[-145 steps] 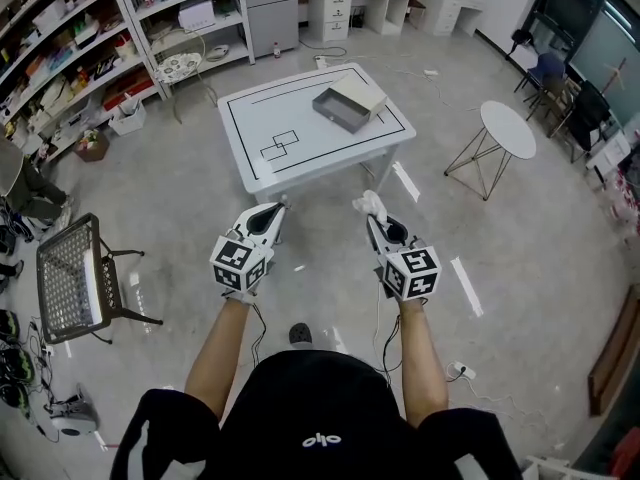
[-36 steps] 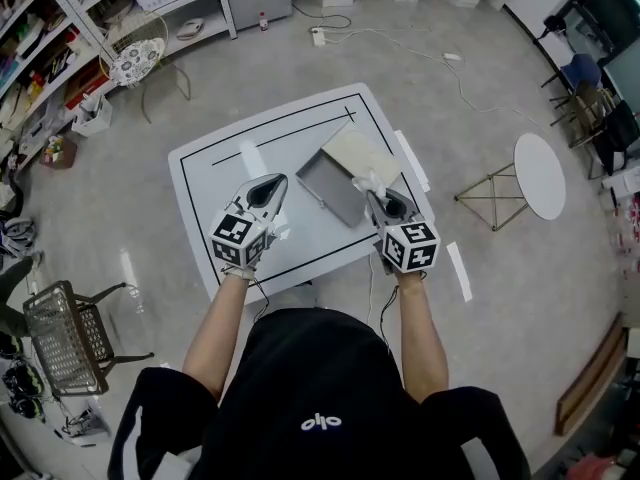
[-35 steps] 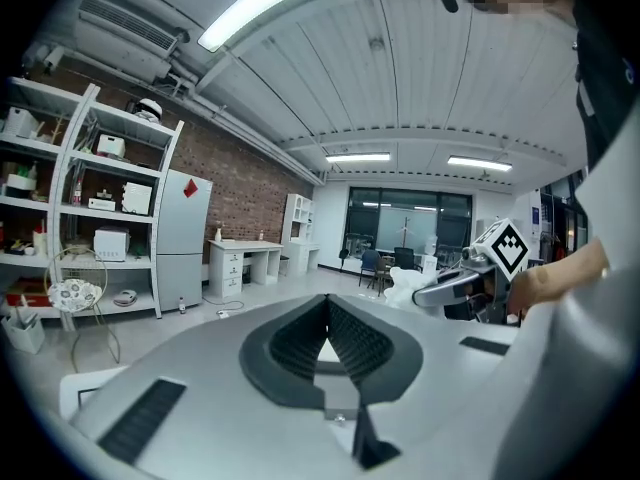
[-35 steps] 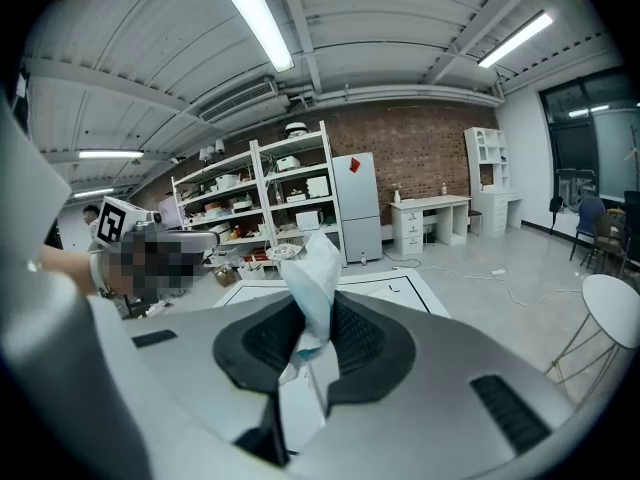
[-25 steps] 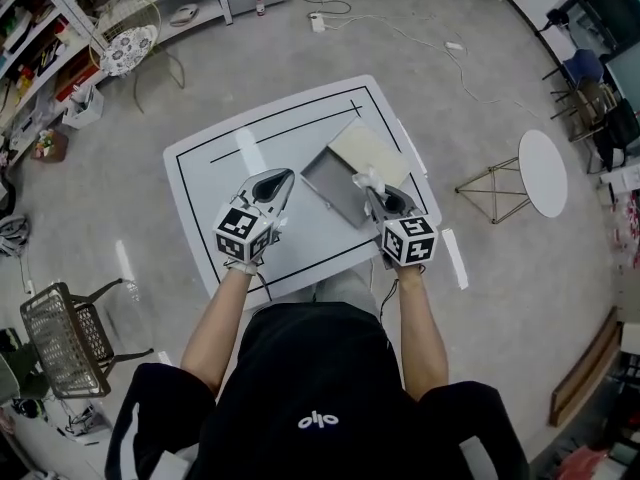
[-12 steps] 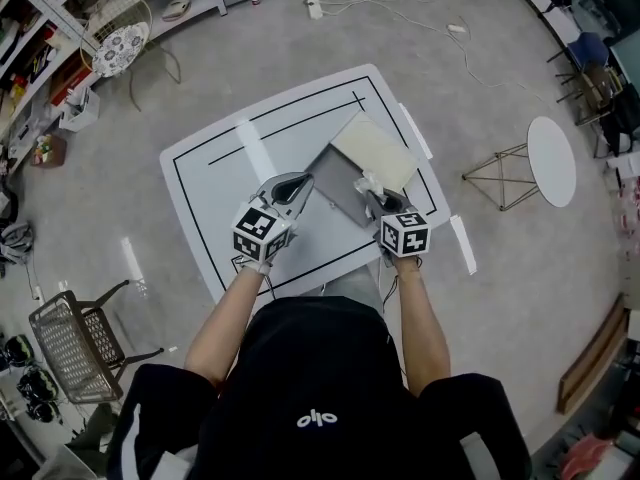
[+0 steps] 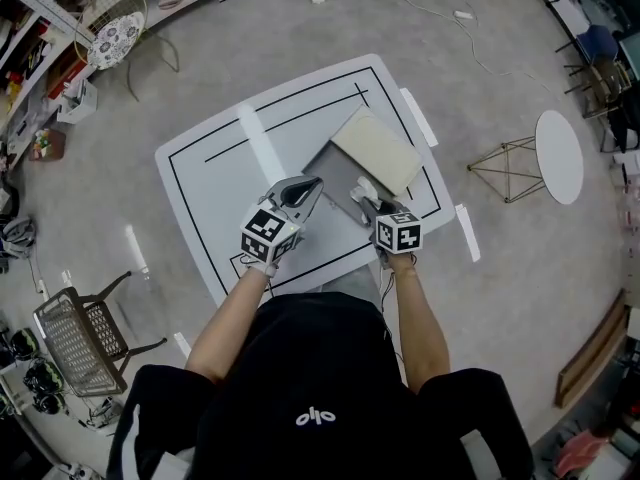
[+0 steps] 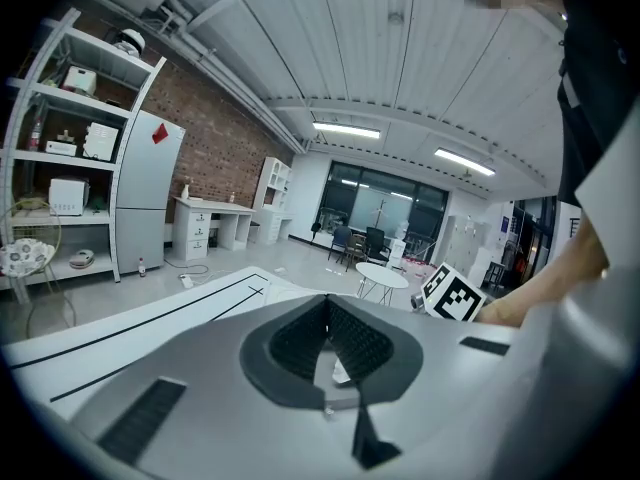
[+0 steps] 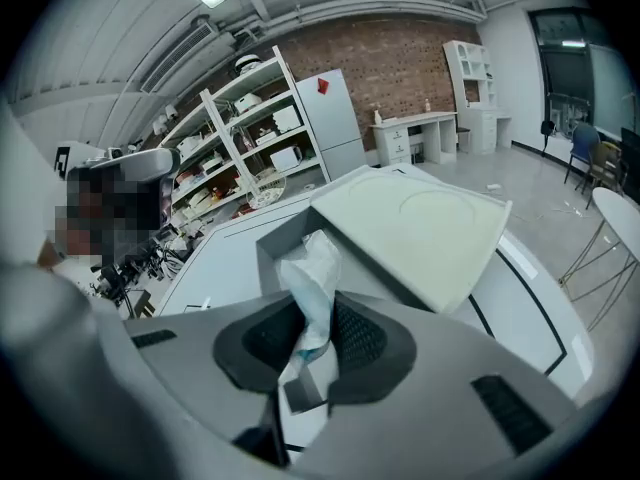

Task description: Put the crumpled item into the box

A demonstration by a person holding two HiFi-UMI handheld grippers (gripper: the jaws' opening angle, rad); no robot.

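- So, the pick-up is done, as I judge it. My right tongs (image 7: 372,204) are closed on the crumpled item (image 7: 365,188), a white scrunched wad of tissue or thin paper. The pads pinch its lower part and most of it stands out beyond the tips.
- The jaws are narrowed down onto the wad rather than fully together, and nothing else sits between them.
- The box (image 7: 335,175) is a grey open tray toward the right edge of the table (image 7: 215,183). Its pale lid (image 7: 378,150) lies askew over its far right part, so the near part is open to me.
- The carry looks nearly over. The wad hangs at the box's near right corner, with its top showing against the grey inside in the right gripper view. It is not in the box yet, and I cannot tell how high above the rim it is.
- My left tongs (image 7: 306,188) are closed tip to tip with nothing in them. They hover over the table just beside the box's near left side and touch nothing that I can see.
- What is left: bring the wad fully over the open part and clear of the lid, lower it past the rim, spread the jaws and draw back.
- A wad this light may cling to a pad on release, so I would open wide.
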